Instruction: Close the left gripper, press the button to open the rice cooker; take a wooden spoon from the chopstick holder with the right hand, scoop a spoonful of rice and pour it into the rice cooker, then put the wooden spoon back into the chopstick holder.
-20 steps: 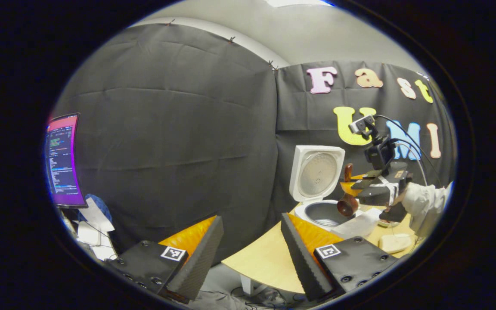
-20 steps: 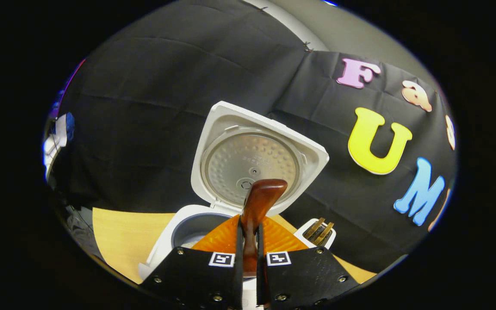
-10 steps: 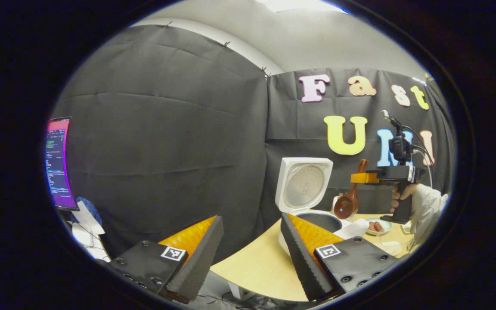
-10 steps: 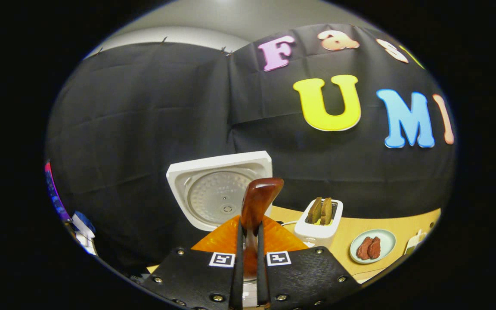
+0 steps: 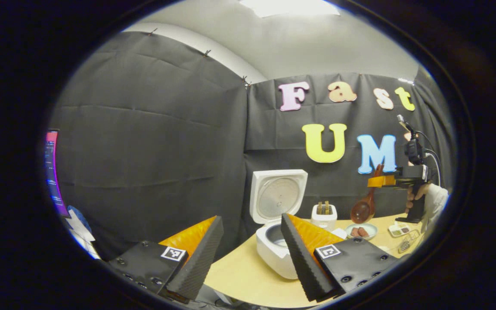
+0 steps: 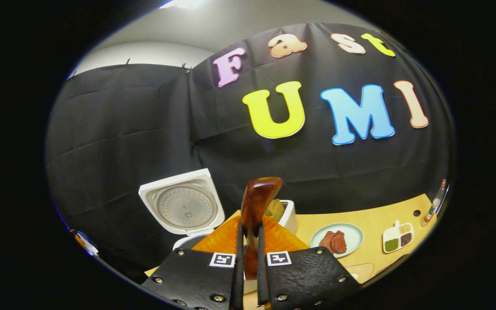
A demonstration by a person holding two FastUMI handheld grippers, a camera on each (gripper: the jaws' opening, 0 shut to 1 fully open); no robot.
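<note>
Right tongs (image 6: 248,241) clamping wooden spoon (image 6: 254,206), left tongs (image 5: 248,245) released — tan table (image 6: 373,221), black-draped booth

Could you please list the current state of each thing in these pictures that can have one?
Rice cooker: lid up, pot exposed.
Wooden spoon: held by its handle, bowl hanging down above the table.
Right gripper: shut on the wooden spoon.
Left gripper: open, holding nothing.
Toaster: slices standing up in the slots.
Plate: two pieces of meat on it.
Divided dish: compartments filled.
</note>
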